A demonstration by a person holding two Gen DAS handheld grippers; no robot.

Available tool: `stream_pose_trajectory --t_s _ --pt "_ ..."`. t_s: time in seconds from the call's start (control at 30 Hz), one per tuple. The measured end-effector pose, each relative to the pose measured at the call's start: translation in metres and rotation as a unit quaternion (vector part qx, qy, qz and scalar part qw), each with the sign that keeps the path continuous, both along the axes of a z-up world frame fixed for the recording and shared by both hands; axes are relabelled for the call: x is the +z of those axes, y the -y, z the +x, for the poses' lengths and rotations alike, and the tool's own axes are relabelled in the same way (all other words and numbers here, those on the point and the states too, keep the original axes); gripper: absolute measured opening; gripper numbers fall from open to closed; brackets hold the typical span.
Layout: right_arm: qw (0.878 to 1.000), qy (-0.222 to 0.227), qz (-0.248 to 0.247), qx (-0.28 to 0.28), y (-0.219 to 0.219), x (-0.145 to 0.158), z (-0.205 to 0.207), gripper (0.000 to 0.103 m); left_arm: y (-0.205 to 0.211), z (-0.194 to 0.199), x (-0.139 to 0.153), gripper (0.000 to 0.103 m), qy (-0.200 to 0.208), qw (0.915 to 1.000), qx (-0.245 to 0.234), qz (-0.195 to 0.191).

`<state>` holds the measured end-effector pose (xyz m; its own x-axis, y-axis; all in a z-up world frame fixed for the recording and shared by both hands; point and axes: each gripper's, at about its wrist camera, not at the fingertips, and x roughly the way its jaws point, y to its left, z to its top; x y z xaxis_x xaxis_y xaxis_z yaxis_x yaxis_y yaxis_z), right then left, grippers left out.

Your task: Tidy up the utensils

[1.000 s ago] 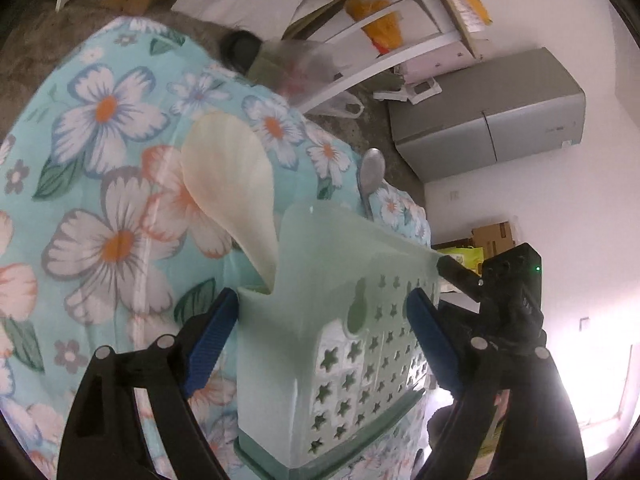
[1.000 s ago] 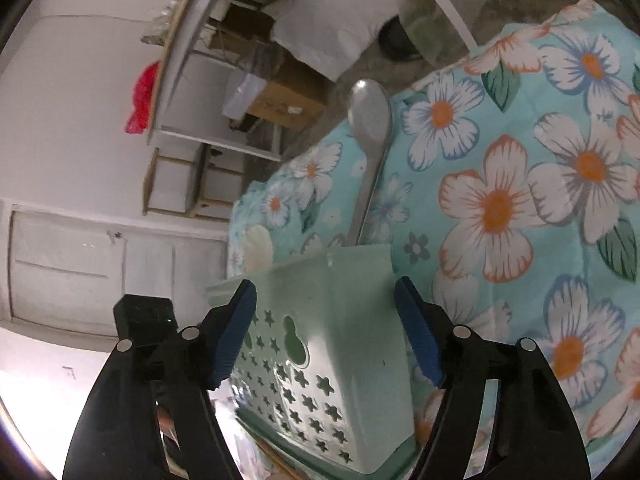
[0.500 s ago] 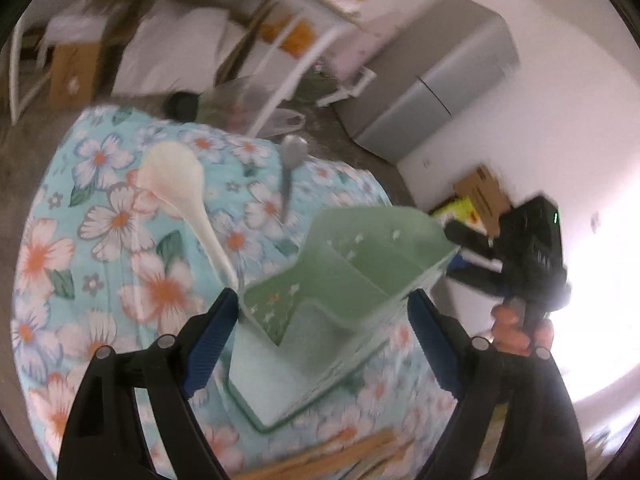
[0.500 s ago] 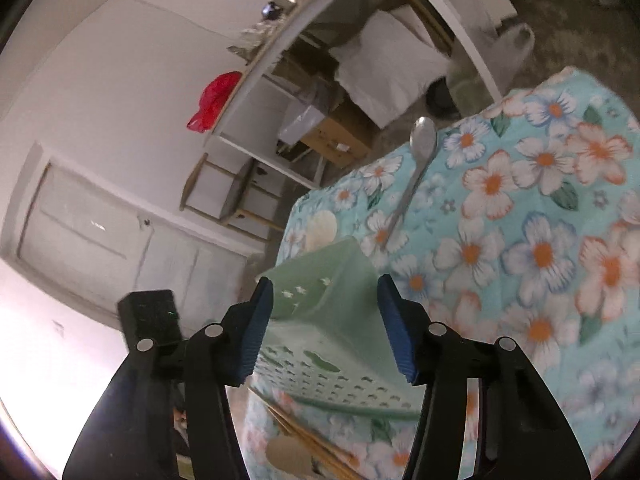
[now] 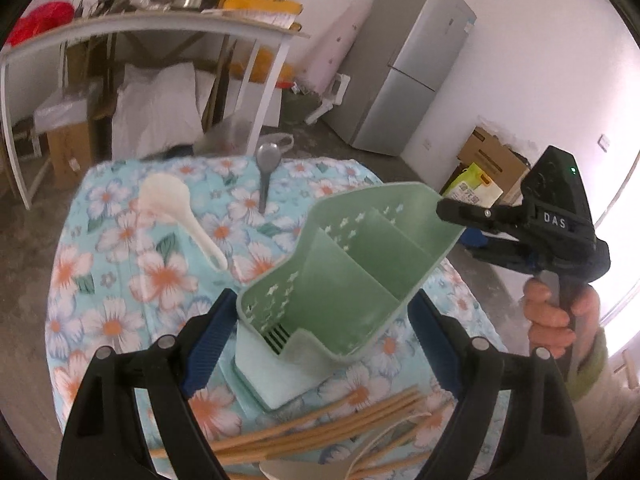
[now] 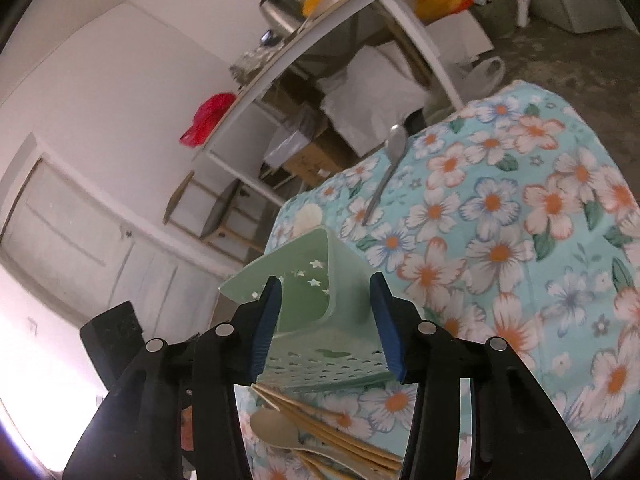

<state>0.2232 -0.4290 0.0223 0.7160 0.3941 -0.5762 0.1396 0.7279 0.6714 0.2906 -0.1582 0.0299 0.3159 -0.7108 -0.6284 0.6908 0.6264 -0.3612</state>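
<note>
Both grippers [image 5: 320, 336] [image 6: 326, 324] flank one caddy [image 5: 352, 264]; two spoons [image 5: 267, 160] [image 5: 168, 200] behind.

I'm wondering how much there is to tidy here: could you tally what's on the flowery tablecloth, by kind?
Green holder: 1
White rice paddle: 1
Metal spoon: 1
Pale spoon: 1 that I can make out
Chopstick bundle: 1 (sticks too blurred to count)
Total: 5
</note>
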Motion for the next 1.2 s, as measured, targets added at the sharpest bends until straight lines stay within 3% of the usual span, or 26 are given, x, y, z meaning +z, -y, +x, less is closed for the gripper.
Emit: stream_pose_trajectory --t_s 0.17,0.23,0.27,0.37,0.47,0.57,0.63,0.77,0.87,0.93,1.03,1.2 --pt "0.999 -0.013 0.016 -0.033 -0.008 0.002 -0.017 0.044 -0.003 0.008 -0.007 0.085 -0.011 0.9999 -0.009 0.005" --pt "0.999 -0.007 0.038 -0.015 -0.018 0.002 -0.023 0.032 -0.010 0.014 -0.016 0.083 -0.026 0.9997 0.003 0.001" --pt "0.998 -0.011 0.057 -0.002 -0.026 0.000 -0.024 0.032 -0.012 0.014 -0.018 0.082 -0.032 0.9995 0.006 -0.001" --pt "0.999 -0.024 0.024 -0.008 -0.041 -0.002 -0.026 0.031 -0.022 0.018 -0.025 0.081 -0.056 0.9982 0.022 -0.005" --pt "0.999 0.001 0.028 -0.024 -0.030 0.011 -0.030 0.031 -0.029 0.015 -0.023 0.081 -0.052 0.9984 0.022 -0.006" --pt "0.998 0.030 0.026 -0.047 -0.007 0.033 -0.026 0.039 -0.034 0.011 -0.017 0.081 -0.044 0.9988 0.019 -0.010" --pt "0.999 0.036 0.019 -0.036 0.004 0.042 -0.012 0.059 -0.038 0.008 -0.014 0.081 -0.042 0.9988 0.016 -0.017" --pt "0.999 -0.032 0.009 -0.011 0.014 0.019 0.030 0.060 -0.042 -0.005 -0.016 0.080 -0.020 0.9993 0.032 0.006" --pt "0.996 -0.088 0.015 0.006 0.012 -0.011 0.047 0.059 -0.032 -0.016 -0.024 0.065 0.019 0.9956 0.047 0.078" --pt "0.994 -0.093 0.052 0.016 0.010 -0.024 0.047 0.047 -0.023 -0.021 -0.029 0.049 0.031 0.9926 0.046 0.108" --pt "0.995 -0.088 0.049 0.010 0.005 -0.018 0.037 0.035 -0.019 -0.021 -0.029 0.030 0.026 0.9938 0.036 0.102" --pt "0.996 -0.090 0.023 0.004 -0.008 0.000 0.013 0.027 -0.026 -0.012 -0.022 0.028 0.021 0.9949 0.044 0.089"
